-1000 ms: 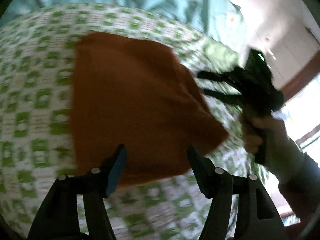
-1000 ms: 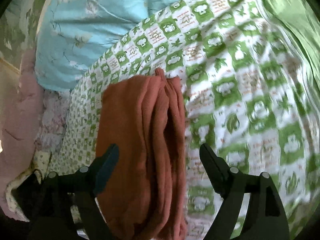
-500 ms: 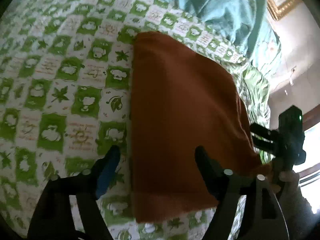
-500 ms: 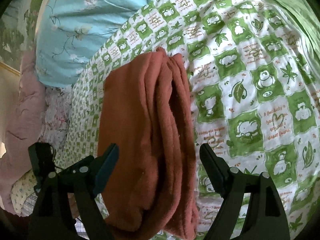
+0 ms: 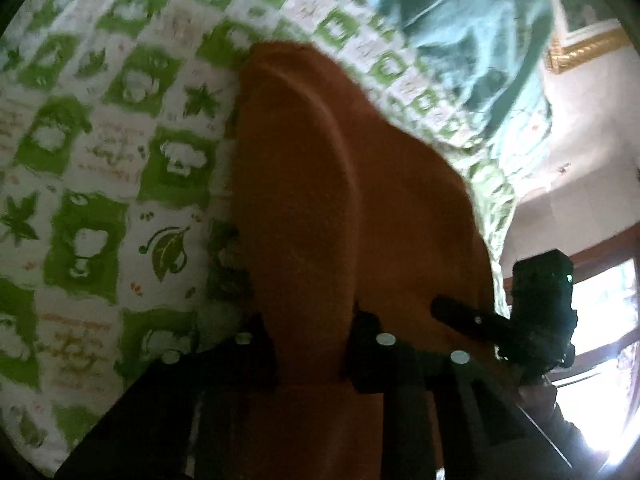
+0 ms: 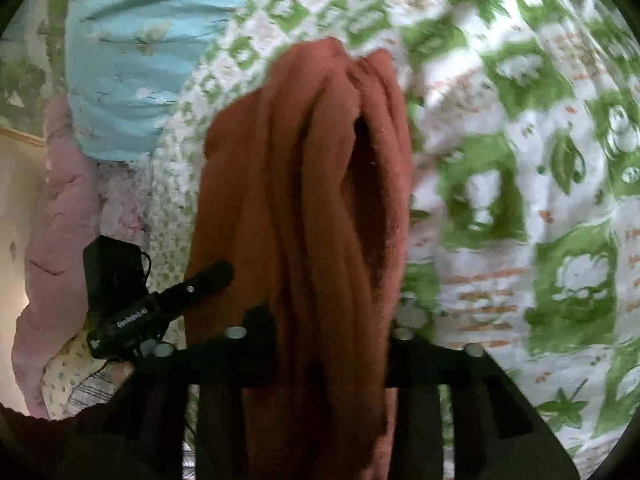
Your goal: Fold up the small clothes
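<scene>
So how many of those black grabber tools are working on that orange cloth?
2. The left gripper pinches one side of the orange cloth, its jaws just closed on a ridge of fabric. The right gripper has closed on the opposite side, over the thick folded layers.

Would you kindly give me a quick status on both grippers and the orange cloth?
Left gripper just closed, pinching the orange cloth near edge. Right gripper just closed on its bunched layers. Cloth on green checked sheet. Nothing in the way.

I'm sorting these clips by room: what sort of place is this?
Most likely a bedroom: the orange cloth lies on a bed's green-and-white patterned cover, with a light blue floral pillow and a pink quilt beside it.
</scene>
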